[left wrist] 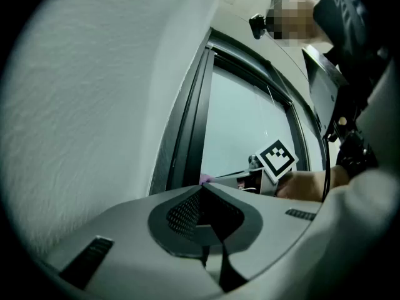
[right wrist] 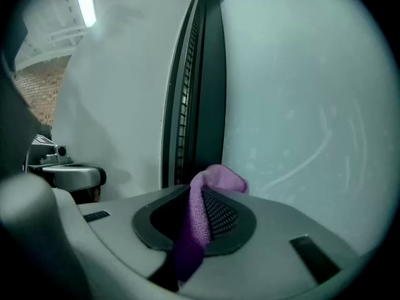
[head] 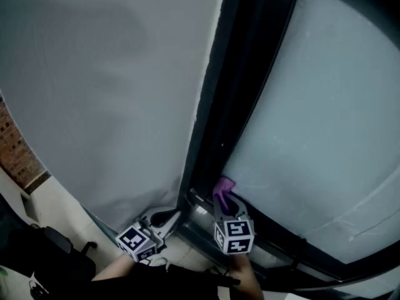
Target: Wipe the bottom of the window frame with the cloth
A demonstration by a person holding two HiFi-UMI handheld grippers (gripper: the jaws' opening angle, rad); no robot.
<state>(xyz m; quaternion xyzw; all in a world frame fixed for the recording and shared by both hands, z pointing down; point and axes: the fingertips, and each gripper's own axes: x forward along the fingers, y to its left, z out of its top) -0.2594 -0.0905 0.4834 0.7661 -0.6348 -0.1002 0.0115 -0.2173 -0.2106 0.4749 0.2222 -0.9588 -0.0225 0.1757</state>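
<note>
A purple cloth (right wrist: pixel 206 195) is pinched in my right gripper (right wrist: pixel 201 189), its folded end sticking out past the tips. In the head view the right gripper (head: pixel 224 195) holds the cloth (head: pixel 223 186) against the lower corner of the dark window frame (head: pixel 209 130), beside the frosted glass (head: pixel 312 136). My left gripper (head: pixel 174 215) hovers just left of the frame's foot, jaws closed with nothing between them. From the left gripper view, the left gripper (left wrist: pixel 201 191) points at the frame (left wrist: pixel 187 130), and the right gripper's marker cube (left wrist: pixel 277 159) shows beyond it.
A white textured wall (head: pixel 106 92) fills the left. A strip of brick (head: pixel 15 149) shows at the far left edge. The bottom rail of the frame (head: pixel 294 255) runs right below the glass. A person's dark clothing and cables (left wrist: pixel 356 92) crowd the right of the left gripper view.
</note>
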